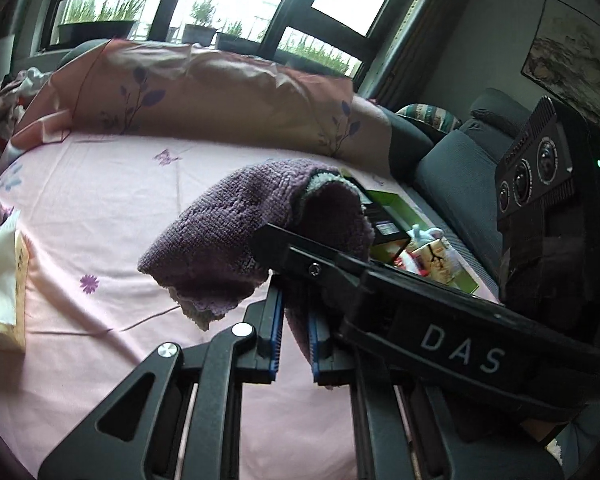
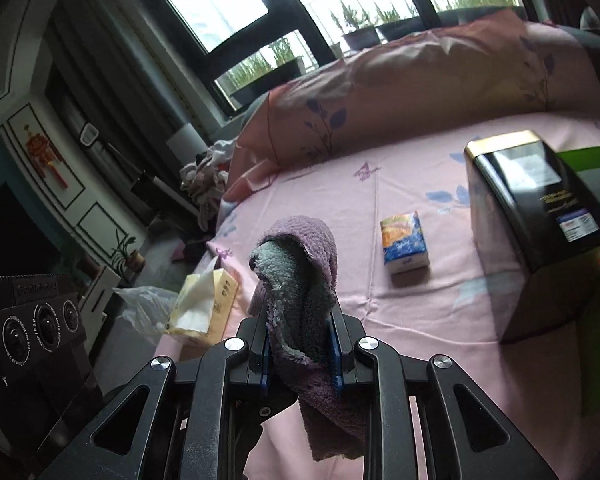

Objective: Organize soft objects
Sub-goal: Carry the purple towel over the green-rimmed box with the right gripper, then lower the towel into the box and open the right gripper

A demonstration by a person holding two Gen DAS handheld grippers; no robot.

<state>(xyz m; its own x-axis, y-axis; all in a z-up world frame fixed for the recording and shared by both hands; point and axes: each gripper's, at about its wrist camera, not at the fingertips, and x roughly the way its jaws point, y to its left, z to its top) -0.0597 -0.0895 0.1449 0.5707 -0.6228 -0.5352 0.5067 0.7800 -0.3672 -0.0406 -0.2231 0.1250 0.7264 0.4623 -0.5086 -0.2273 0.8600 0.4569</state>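
A purple towel (image 1: 228, 240) hangs above the pink bed (image 1: 100, 200), held at two points as I work both grippers from afar. My left gripper (image 1: 296, 336) is pinched tight on one edge of the cloth, which rises ahead of its fingers and drapes off to the left, well clear of the sheet; my right gripper (image 2: 300, 350) is clamped on a thicker bunch of the same towel (image 2: 300, 280), the fabric standing up just ahead of its fingers and trailing down below them. To do this step well, I judge, both grips should hold firm and draw apart evenly, so the cloth spreads flat with no sag before any fold. Ahead and to the right of the right gripper stands a dark box (image 2: 540, 220), near enough that I would steer the towel clear of it. The tissue box (image 2: 204, 304) sits to the left of that gripper at the bed's edge, and the small tissue pack (image 2: 405, 246) lies ahead on the sheet, apart from the cloth.
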